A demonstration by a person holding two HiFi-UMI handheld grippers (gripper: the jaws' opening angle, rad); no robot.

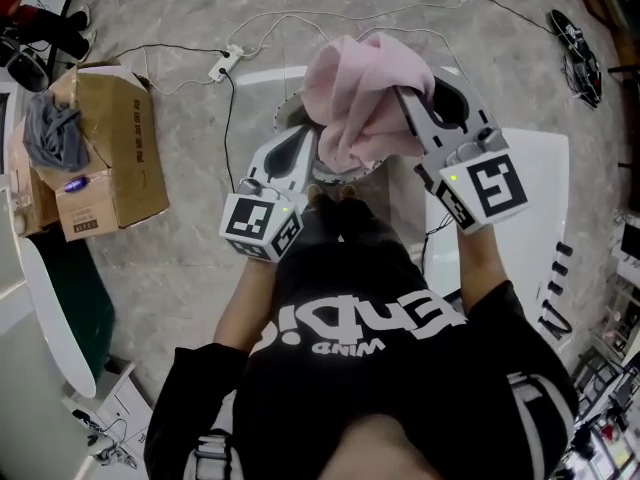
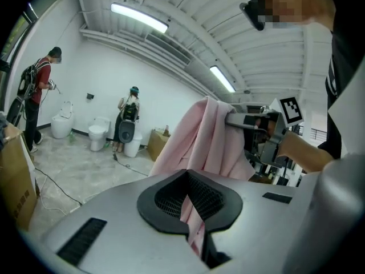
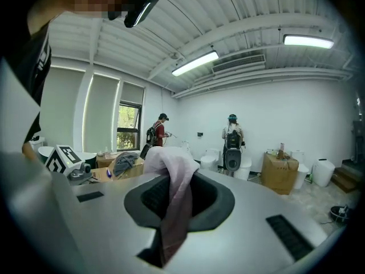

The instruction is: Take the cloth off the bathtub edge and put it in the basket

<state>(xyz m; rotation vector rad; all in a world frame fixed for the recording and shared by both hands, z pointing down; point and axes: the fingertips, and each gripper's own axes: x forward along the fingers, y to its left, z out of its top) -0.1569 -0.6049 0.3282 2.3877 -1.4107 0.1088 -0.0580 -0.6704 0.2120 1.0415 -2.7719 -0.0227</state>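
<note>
A pink cloth [image 1: 358,93] hangs bunched in the air in front of the person, held by both grippers. My left gripper [image 1: 303,146] is shut on its lower left part; in the left gripper view a pink fold [image 2: 211,141] runs down between the black pads [image 2: 165,201]. My right gripper [image 1: 405,96] is shut on the upper right part; in the right gripper view the cloth [image 3: 171,164] drapes over and into the closed jaws. A light round rim [image 1: 287,108], perhaps the basket, peeks out below the cloth, mostly hidden. The white bathtub edge [image 1: 530,193] lies to the right.
An open cardboard box [image 1: 110,148] with a grey rag stands on the marble floor at left. Cables and a power strip [image 1: 222,63] run across the floor ahead. Other people stand by toilets [image 2: 98,133] far across the room.
</note>
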